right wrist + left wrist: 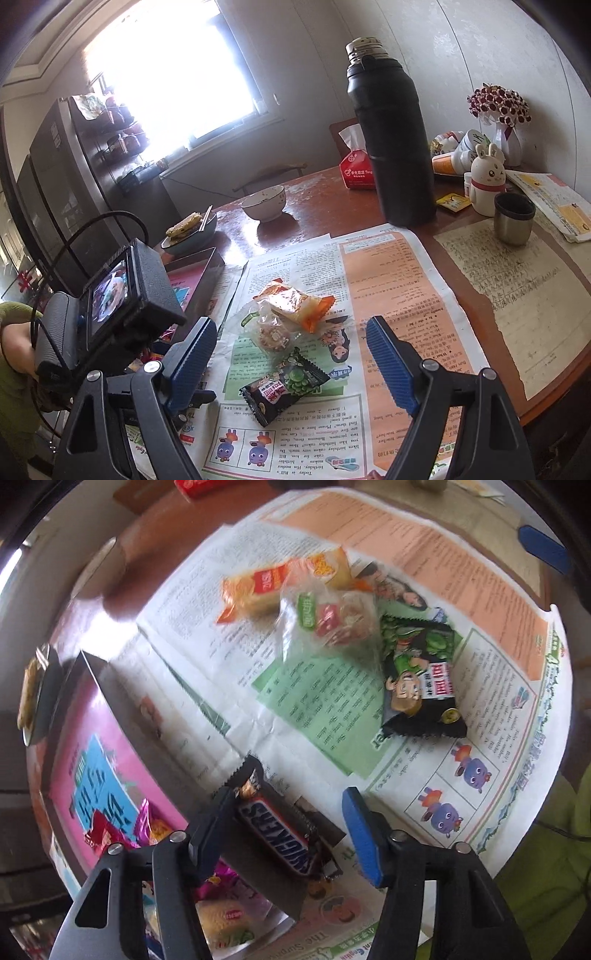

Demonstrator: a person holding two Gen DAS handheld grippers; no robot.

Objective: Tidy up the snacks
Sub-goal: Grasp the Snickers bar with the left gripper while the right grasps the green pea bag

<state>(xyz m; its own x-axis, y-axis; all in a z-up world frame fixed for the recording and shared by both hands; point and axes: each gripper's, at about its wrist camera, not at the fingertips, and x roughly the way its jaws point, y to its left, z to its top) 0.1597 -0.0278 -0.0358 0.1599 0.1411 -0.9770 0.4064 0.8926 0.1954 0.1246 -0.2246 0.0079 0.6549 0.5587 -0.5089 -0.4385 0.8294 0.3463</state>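
My left gripper (284, 823) is open. A Snickers bar (277, 830) lies between its fingers, resting across the dark rim of the pink box (92, 760). The box holds several wrapped snacks (122, 830). On the newspaper (325, 716) lie an orange-wrapped cake (255, 590), a clear snack bag (328, 620) and a black-and-green pea packet (421, 679). My right gripper (291, 350) is open and empty above the same three snacks: the orange cake (299, 302), the clear bag (269, 332) and the pea packet (284, 387). The left gripper's body (110, 306) is at its left, over the box (195, 273).
On the brown table (325, 206) stand a tall black flask (391, 140), a white bowl (264, 203), a plate of food with chopsticks (188, 229), a tissue pack (356, 166), a steel cup (513, 218), a rabbit figurine (487, 181) and a flower vase (502, 110). Papers lie at the right.
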